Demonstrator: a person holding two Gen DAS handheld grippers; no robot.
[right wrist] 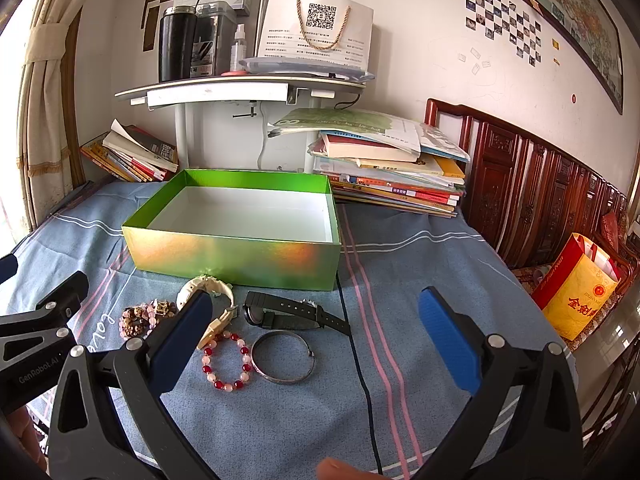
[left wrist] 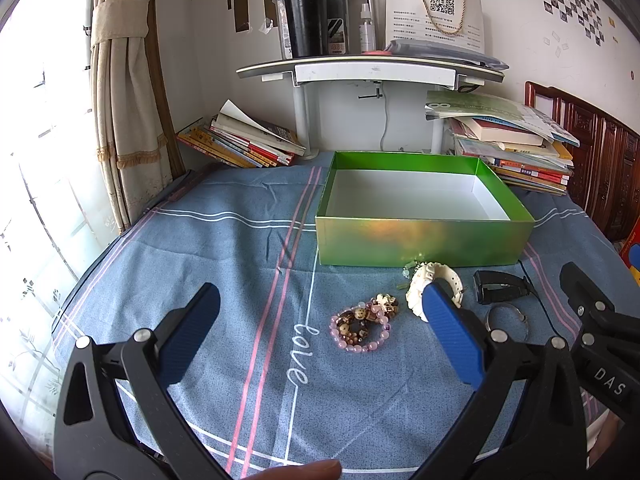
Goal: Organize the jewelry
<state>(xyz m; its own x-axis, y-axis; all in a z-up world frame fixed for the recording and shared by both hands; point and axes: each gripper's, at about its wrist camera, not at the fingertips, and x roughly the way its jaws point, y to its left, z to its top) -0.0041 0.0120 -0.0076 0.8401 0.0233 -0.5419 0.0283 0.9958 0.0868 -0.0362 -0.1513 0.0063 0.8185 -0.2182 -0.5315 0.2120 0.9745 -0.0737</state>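
An empty green box with a white inside stands on the blue cloth. In front of it lie pink and brown bead bracelets, a white carved bangle, a black watch, a silver bangle and a red and pink bead bracelet. My left gripper is open and empty above the bead bracelets. My right gripper is open and empty above the watch and silver bangle.
Stacks of books lie behind the box on both sides. A white shelf stand with a black flask rises at the back. A wooden headboard runs along the right. A black cable crosses the cloth.
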